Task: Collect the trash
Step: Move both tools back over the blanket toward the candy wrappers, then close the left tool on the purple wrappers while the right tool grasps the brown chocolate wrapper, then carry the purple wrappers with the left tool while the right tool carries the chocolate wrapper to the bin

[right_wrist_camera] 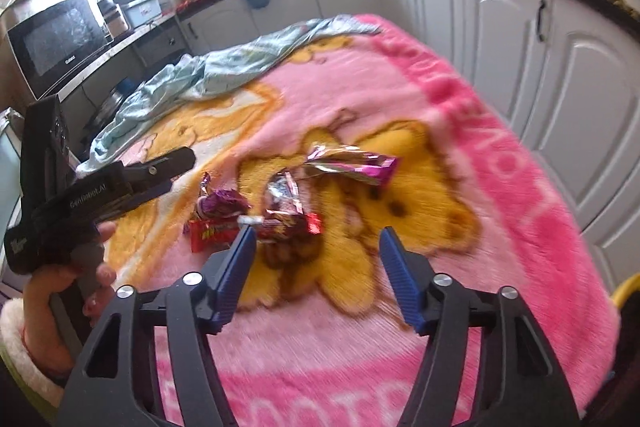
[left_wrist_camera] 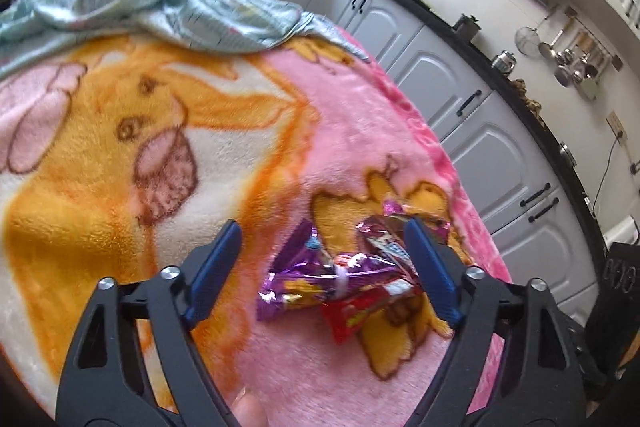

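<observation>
Approach step: both tools, the left tool [left_wrist_camera: 322,233] and right tool [right_wrist_camera: 318,241], hang part-open and empty; candy wrappers [left_wrist_camera: 344,275] just ahead need one closing pinch.

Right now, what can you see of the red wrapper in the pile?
The red wrapper is a glossy, crinkled plastic packet with yellow lettering too blurred to read. It lies flat on the pink plush blanket, at the pile's near edge, partly covered by the purple foil wrappers and touching them. In the left wrist view it sits between the open left claw's fingers, closer to the right-hand one; no pad presses on it.
</observation>
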